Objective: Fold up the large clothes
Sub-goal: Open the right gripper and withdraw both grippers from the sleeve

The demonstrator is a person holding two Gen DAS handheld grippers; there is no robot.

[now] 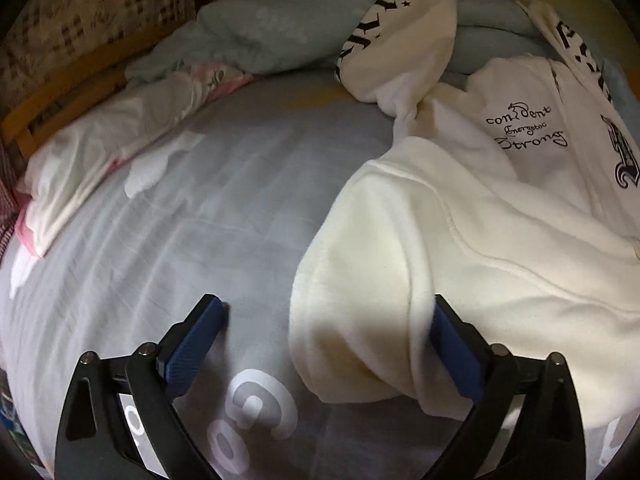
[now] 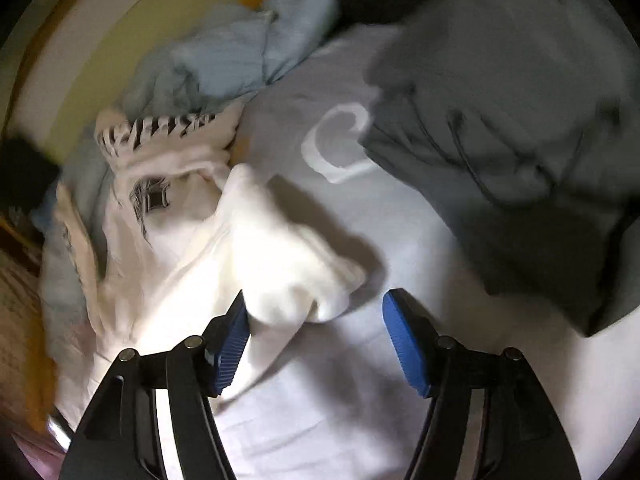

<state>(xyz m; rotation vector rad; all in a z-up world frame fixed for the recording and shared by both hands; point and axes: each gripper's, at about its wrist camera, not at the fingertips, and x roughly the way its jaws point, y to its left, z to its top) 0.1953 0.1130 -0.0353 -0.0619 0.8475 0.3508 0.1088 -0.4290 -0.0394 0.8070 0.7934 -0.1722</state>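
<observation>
A white hoodie [image 1: 460, 208] with black lettering lies spread on the pale blue bed sheet [image 1: 200, 208]. Its hood end bulges between the open fingers of my left gripper [image 1: 326, 312], with the right finger against the cloth. In the right wrist view the same white hoodie [image 2: 240, 240] lies left of centre. Its near corner reaches between the open fingers of my right gripper [image 2: 316, 308]. Neither gripper is closed on the cloth.
A grey hoodie [image 2: 520, 128] lies on the right of the bed. A crumpled light blue blanket [image 2: 224, 60] sits at the back, also in the left wrist view [image 1: 272, 32]. A white and pink pillow [image 1: 104, 152] and a wooden bed frame [image 1: 60, 100] are at left.
</observation>
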